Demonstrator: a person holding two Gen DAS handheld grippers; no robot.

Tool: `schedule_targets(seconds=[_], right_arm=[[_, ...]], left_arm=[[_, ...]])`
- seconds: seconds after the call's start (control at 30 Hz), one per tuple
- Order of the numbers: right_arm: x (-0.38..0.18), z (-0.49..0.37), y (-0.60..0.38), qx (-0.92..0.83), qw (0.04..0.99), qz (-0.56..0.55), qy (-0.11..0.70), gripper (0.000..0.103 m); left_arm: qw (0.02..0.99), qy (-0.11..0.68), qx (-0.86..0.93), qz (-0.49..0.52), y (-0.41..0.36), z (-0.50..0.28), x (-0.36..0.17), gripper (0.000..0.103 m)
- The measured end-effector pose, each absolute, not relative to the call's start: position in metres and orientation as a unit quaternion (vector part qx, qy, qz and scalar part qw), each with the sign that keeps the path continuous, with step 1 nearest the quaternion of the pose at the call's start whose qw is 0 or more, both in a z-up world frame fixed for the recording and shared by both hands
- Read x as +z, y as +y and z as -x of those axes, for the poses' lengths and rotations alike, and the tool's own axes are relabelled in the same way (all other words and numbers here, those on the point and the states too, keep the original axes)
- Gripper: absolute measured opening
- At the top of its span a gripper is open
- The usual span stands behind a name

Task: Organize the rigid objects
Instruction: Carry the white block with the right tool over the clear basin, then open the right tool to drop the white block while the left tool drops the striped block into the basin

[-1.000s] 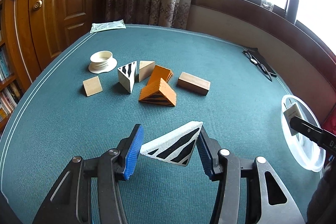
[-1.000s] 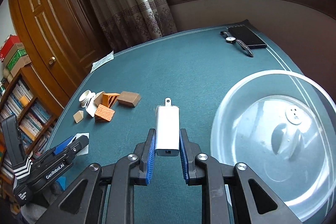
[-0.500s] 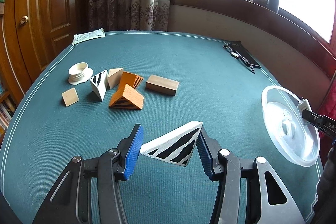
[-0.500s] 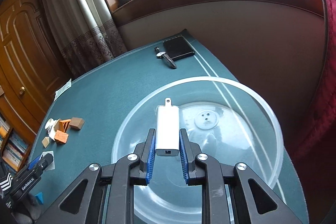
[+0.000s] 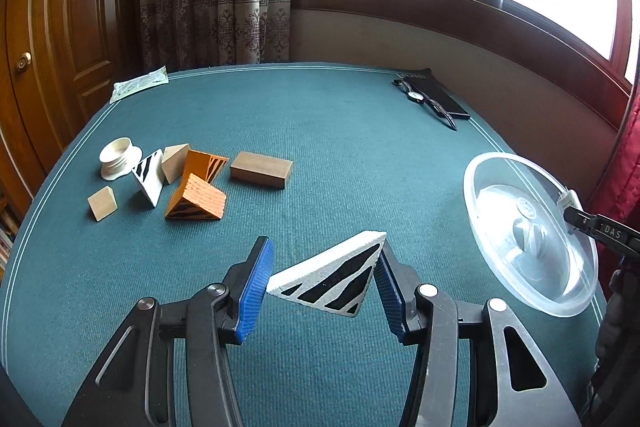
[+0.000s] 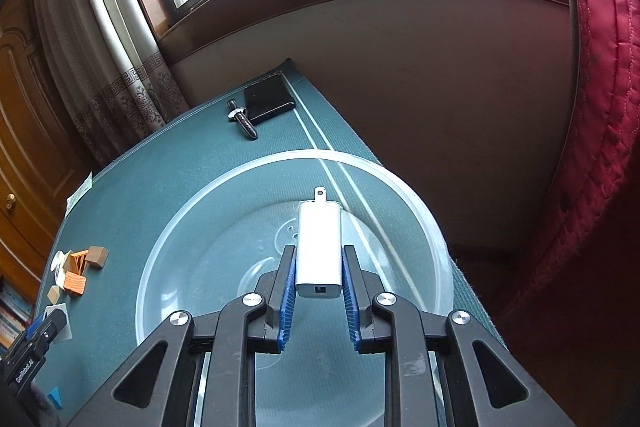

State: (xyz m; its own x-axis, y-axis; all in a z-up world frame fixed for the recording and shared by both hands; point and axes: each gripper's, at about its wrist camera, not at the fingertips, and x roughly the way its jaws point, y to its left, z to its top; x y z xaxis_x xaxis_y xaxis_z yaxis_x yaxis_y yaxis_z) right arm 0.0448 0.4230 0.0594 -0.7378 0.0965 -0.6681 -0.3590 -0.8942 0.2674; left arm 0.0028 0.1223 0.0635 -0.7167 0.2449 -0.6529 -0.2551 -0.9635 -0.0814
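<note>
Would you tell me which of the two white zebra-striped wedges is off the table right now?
The white striped wedge clamped in the left gripper; the other striped wedge stands on the table among the blocks.

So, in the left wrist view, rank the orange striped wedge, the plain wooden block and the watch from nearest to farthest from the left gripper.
1. Orange striped wedge, ahead-left of the left gripper.
2. Plain wooden block, just beyond it, mid-table.
3. Watch, far right by the wall.

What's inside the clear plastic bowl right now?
Nothing lies loose in the clear bowl; its moulded base shows through. The right gripper holds a white charger above the inside. The part of the floor beneath the gripper is hidden.
</note>
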Motion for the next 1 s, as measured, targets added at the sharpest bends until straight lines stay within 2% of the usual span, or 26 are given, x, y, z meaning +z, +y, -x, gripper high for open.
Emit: schedule_targets(seconds=[0.17,0.43,0.6,1.0], right_arm=[[0.057,-0.047,0.431,0.91,0.132,0.338,0.199,0.023],[0.056,-0.051,0.438,0.911,0.135,0.331,0.205,0.03],[0.056,-0.053,0.437,0.914,0.141,0.324,0.2,0.049],[0.055,-0.054,0.433,0.917,0.132,0.32,0.199,0.052]], left_arm=[[0.146,0.015,0.925,0.349,0.134,-0.004,0.066,0.052],[0.168,0.028,0.924,0.343,0.157,-0.005,0.073,0.052],[0.188,0.036,0.921,0.339,0.174,-0.007,0.078,0.052],[0.254,0.05,0.907,0.332,0.221,-0.015,0.087,0.052]])
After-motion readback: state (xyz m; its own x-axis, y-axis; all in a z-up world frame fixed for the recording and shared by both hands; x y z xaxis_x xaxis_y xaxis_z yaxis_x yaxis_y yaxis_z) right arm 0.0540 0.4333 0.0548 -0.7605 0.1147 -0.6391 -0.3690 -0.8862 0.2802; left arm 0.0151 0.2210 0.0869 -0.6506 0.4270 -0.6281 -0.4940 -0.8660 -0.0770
